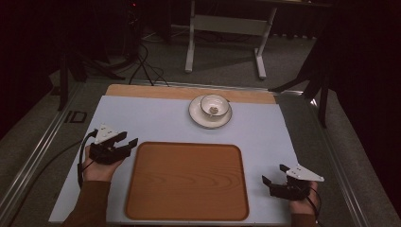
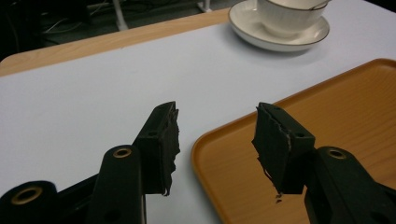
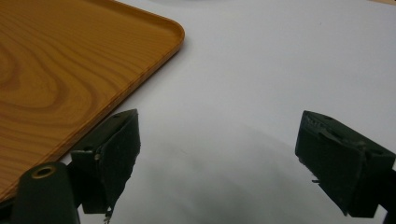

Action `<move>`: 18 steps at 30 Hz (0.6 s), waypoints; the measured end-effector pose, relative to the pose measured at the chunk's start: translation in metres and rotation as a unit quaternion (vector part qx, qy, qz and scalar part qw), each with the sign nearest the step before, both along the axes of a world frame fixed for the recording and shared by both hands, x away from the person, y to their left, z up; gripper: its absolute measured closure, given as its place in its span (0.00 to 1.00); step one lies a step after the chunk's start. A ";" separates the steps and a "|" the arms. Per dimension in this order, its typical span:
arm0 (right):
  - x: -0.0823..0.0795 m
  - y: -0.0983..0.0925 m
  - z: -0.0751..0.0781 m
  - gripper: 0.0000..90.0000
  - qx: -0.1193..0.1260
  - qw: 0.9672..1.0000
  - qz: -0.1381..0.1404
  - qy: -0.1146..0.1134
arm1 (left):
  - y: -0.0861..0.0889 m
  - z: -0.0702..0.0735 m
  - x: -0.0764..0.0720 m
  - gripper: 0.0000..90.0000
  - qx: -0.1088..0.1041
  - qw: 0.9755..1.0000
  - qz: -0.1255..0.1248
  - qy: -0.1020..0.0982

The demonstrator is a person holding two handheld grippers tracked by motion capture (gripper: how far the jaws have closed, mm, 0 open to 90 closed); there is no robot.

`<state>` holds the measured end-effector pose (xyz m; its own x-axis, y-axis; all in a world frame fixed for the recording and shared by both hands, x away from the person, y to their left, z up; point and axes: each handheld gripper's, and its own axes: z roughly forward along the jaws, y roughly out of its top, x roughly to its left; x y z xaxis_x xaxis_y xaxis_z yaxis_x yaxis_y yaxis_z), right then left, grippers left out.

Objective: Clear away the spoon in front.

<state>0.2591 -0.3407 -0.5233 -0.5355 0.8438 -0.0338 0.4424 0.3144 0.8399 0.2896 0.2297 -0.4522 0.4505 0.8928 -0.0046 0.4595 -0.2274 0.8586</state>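
Observation:
A wooden tray (image 1: 187,182) lies flat in the middle of the white table mat, with nothing on it. Behind it a white cup (image 1: 213,104) stands on a white saucer (image 1: 210,118); something small lies inside the cup. My left gripper (image 1: 128,140) hovers just left of the tray's far left corner, open and holding nothing. In the left gripper view its jaws straddle the tray's corner (image 2: 205,140), with the cup (image 2: 289,14) and saucer (image 2: 280,35) farther off. My right gripper (image 1: 273,174) rests right of the tray, open and holding nothing; the tray's corner (image 3: 173,32) shows beside it.
The white mat (image 1: 156,118) covers a wooden tabletop (image 1: 142,91) whose far edge shows behind it. Beyond the table stand a white frame's legs (image 1: 191,42) and cables on a grey floor. Dark stands flank the table.

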 end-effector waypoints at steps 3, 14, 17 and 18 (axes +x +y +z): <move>0.000 0.000 0.000 0.15 0.000 1.000 0.000 0.000 | -0.009 0.003 0.007 0.55 0.005 1.000 -0.010 -0.005; 0.001 -0.001 0.000 0.15 0.001 1.000 0.000 -0.001 | -0.037 0.013 0.029 0.56 0.017 0.999 -0.032 -0.009; 0.001 -0.001 0.000 0.15 0.000 1.000 0.000 -0.001 | -0.045 0.014 0.035 0.56 0.021 0.999 -0.042 -0.011; 0.001 -0.001 0.000 0.15 0.000 1.000 0.000 -0.001 | -0.048 0.014 0.037 0.56 0.022 0.999 -0.045 -0.012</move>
